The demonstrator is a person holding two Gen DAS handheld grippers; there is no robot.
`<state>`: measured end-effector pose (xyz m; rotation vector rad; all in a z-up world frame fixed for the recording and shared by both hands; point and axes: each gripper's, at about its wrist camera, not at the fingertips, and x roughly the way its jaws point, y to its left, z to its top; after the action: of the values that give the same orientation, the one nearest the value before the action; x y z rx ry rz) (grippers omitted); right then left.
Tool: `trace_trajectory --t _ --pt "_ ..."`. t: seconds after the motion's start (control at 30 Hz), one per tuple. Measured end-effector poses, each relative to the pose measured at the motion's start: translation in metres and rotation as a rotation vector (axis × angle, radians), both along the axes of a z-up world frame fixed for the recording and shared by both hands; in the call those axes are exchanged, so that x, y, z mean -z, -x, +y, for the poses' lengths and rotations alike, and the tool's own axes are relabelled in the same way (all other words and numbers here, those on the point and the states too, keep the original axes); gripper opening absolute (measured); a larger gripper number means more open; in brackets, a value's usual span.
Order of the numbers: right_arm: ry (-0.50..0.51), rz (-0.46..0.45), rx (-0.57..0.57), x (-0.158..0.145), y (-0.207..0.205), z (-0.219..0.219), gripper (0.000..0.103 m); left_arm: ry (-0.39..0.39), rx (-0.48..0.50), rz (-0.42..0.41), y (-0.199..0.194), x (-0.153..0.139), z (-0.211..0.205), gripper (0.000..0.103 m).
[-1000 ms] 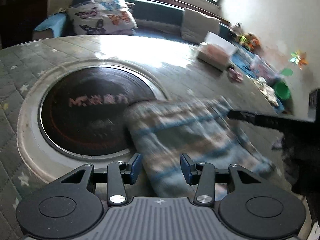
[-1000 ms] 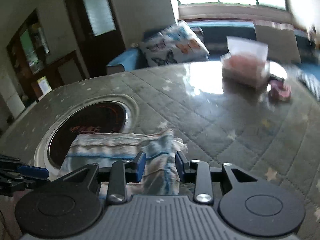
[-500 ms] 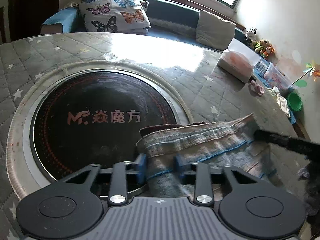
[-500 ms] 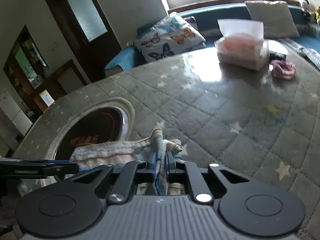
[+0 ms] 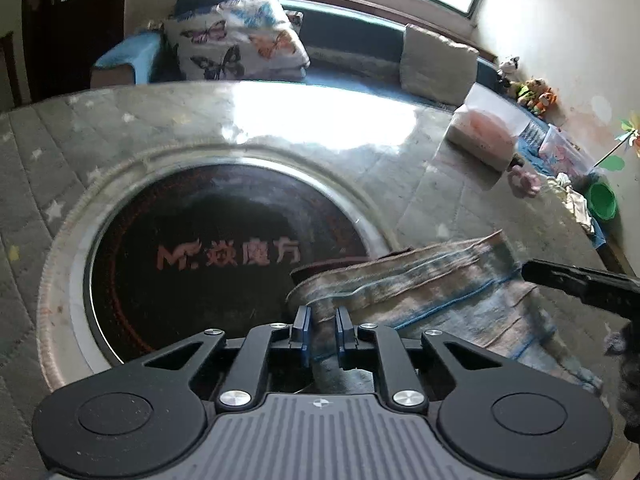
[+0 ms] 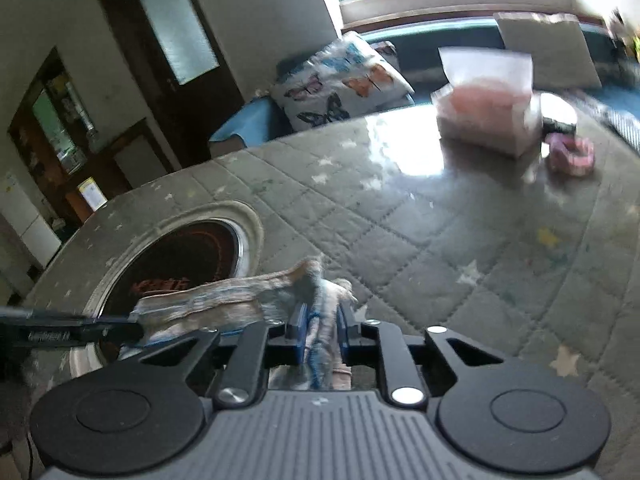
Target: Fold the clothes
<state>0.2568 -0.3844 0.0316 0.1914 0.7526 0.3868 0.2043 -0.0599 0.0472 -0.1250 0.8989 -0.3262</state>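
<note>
On the quilted table, both the left claw and right claw pinch the striped cloth; only the right view shows the door.

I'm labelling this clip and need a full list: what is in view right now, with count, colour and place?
cloth: one, striped blue and beige, near table edge, partly over the burner
burner: one, black round glass, set in the table
table: one, grey quilted cover with stars
tissue box: one, pinkish, far side of table
hair tie: one, pink, beside the tissue box
butterfly pillow: one, white, on the bench
plain pillow: one, beige, on the bench
bucket: one, green, by the wall
left gripper: black, shut on the cloth
right gripper: black, shut on the cloth
</note>
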Motion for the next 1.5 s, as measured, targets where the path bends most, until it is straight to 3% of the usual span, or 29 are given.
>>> trace_trajectory --t 0.17,0.27,0.47,0.77,1.13,1.3,1.5 --pt "0.031 -0.036 -0.098 -0.016 0.034 0.006 0.016 0.025 0.078 -0.029 0.021 -0.016 -0.012 0.023" --pt "0.043 -0.034 -0.156 -0.020 0.055 0.012 0.017 0.033 0.175 -0.024 0.046 -0.014 -0.028 0.029" --pt "0.049 -0.012 -0.187 -0.009 0.082 0.009 0.017 0.010 0.314 0.008 0.084 0.004 -0.047 0.030" --pt "-0.008 0.027 -0.129 0.016 0.097 -0.011 0.017 -0.005 0.350 0.032 0.102 0.018 -0.033 0.028" --pt "-0.046 0.059 -0.088 0.017 0.130 -0.011 0.017 0.011 0.406 0.055 0.112 0.015 -0.008 0.028" --pt "-0.024 0.034 -0.107 0.002 0.130 -0.007 0.018 0.017 0.376 0.006 0.103 0.000 -0.008 0.029" --pt "0.003 -0.023 -0.131 -0.006 0.098 0.006 0.019 0.042 0.303 -0.039 0.072 -0.011 -0.018 0.030"
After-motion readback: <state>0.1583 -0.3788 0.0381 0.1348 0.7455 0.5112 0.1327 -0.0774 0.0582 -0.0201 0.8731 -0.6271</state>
